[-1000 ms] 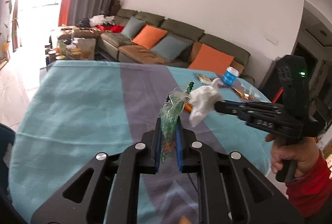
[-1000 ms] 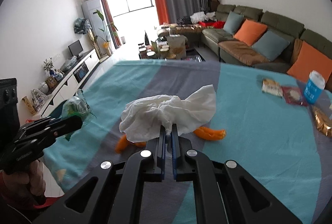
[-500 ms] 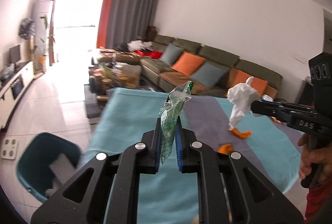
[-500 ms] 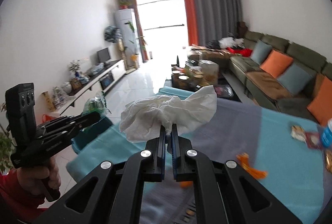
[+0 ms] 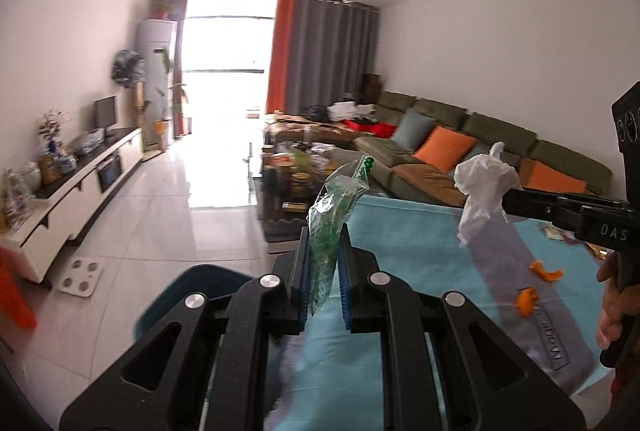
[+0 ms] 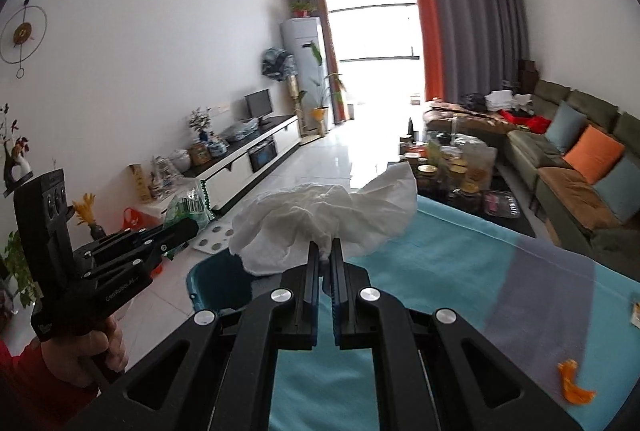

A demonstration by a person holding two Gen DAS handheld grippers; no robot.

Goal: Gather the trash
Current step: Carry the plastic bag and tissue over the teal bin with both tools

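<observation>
I have the left gripper (image 5: 324,263) pinching a green plastic wrapper (image 5: 332,215) and the right gripper (image 6: 325,263) pressed tight on a crumpled white tissue (image 6: 328,219), both lifted off the table (image 5: 420,251) to carry toward the teal bin (image 6: 216,283) on the floor beside it. Orange peels (image 5: 528,301) lie on the cloth; nothing blocks the bin.

Crumpled tissue (image 6: 328,219), perhaps-plastic green wrapper (image 5: 330,227), aloft
</observation>
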